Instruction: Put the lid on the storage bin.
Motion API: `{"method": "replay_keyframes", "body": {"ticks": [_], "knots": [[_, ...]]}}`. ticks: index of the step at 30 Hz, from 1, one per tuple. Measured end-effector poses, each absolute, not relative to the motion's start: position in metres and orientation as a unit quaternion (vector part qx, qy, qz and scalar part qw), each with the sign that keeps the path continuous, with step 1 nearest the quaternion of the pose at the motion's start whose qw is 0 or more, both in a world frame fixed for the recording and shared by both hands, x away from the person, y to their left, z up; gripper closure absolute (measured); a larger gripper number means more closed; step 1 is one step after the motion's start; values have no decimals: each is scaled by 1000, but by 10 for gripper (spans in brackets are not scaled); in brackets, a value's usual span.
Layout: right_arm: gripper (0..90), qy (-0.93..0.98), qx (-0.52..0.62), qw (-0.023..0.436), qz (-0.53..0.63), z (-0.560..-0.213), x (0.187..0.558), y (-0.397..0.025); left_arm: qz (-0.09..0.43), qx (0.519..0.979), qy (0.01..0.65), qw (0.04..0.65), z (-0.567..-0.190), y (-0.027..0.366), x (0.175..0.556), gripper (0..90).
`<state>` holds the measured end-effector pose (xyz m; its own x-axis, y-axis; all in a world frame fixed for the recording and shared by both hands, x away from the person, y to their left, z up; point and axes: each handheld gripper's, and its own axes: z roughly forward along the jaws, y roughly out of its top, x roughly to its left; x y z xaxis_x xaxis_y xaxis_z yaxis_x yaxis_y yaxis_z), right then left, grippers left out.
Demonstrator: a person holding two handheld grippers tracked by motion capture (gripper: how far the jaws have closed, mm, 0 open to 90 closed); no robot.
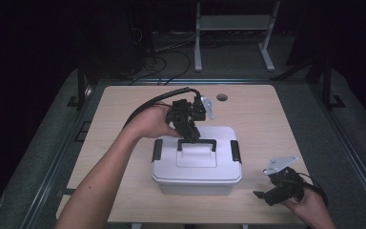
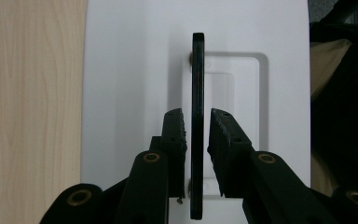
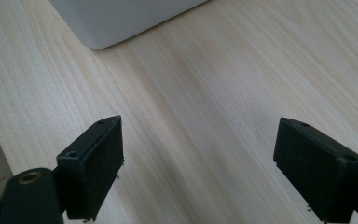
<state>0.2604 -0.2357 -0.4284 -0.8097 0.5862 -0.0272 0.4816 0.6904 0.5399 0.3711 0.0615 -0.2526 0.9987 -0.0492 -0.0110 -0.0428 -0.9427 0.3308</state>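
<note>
Box (image 1: 196,164) sat mid-counter, nearer front edge. My left gripper (image 2: 196,135) straddled raised handle (image 2: 197,93), fingers just apart, not yet clamped. Right gripper (image 3: 198,154) idled wide open near front right corner. Next, likely: squeeze handle, lift.

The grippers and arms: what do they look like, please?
Both grippers, left and right, are black, each with two flat black jaws on arms with brass-coloured rivets. A grey three-cornered plate sits on top of each. A thick black cable trails from the left one. The forearms are bare, with no sleeves in view.
</note>
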Motion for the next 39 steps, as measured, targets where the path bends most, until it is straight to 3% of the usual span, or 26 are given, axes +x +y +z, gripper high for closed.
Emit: {"method": "replay_keyframes", "body": {"ticks": [24,39], "knots": [[150,913,295,106,263,-426,262,-237,6,984,-10,180,-244,91,358,567],[147,912,299,104,260,-427,266,-236,2,978,29,204,-252,136,358,460]]}}
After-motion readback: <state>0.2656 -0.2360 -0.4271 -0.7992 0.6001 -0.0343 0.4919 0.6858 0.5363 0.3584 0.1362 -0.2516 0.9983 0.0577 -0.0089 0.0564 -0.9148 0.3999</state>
